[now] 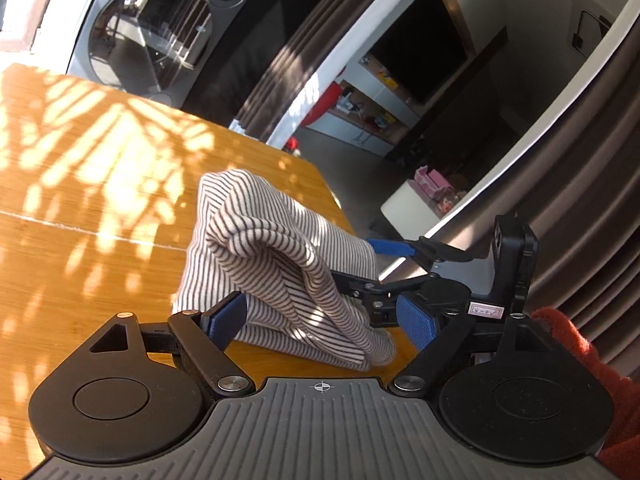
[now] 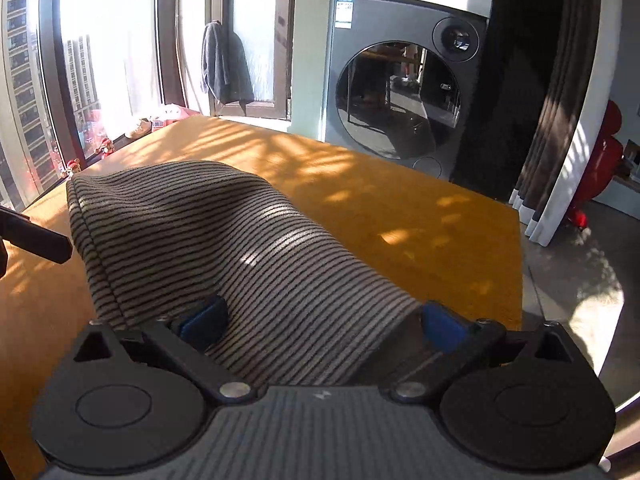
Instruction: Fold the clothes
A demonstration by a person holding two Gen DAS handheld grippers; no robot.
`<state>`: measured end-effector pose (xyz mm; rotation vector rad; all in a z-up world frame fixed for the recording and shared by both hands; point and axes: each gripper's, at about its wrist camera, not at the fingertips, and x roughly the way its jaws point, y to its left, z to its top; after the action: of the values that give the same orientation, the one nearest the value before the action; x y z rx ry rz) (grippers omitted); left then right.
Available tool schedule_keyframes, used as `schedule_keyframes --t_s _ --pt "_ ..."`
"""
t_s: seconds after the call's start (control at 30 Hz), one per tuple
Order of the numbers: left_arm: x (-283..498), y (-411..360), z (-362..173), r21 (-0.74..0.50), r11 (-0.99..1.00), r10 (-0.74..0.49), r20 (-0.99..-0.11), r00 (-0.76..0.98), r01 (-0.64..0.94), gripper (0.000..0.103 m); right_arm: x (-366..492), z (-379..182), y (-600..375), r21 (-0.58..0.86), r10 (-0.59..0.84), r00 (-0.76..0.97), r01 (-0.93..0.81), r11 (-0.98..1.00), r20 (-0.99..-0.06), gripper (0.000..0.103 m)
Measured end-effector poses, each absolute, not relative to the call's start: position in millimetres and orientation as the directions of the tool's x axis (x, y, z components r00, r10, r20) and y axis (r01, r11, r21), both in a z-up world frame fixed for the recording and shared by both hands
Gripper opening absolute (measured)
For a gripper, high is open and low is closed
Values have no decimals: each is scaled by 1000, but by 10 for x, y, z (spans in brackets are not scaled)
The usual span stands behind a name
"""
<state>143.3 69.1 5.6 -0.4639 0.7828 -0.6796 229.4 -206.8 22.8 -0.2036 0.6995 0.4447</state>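
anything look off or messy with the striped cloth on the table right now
Yes. The striped garment is humped up in a loose, rumpled bundle near the corner of the wooden table rather than lying flat. Its folds are uneven and it drapes between the right gripper fingers. Nothing looks spilled or damaged.

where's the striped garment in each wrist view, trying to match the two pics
Left wrist view: the striped garment is bunched at centre, on the wooden table, between the open left gripper fingers.
Right wrist view: it fills the centre and lower left, draped over the right gripper, whose fingers stand apart.
Shared landmark: the washing machine with its round door, upper left in the left view, upper right in the right view.
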Motion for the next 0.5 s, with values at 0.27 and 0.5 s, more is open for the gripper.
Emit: schedule_keyframes --t_s 0.27,0.5 --pt "1828 774 -181 -482 818 -565 -571 595 313 60 1806 212 -1907 -2 428 620 -569 822 -658 103" --pt "2142 1142 -76 -385 899 -417 -604 679 210 71 1771 458 -1738 18 547 612 -657 753 -571 103"
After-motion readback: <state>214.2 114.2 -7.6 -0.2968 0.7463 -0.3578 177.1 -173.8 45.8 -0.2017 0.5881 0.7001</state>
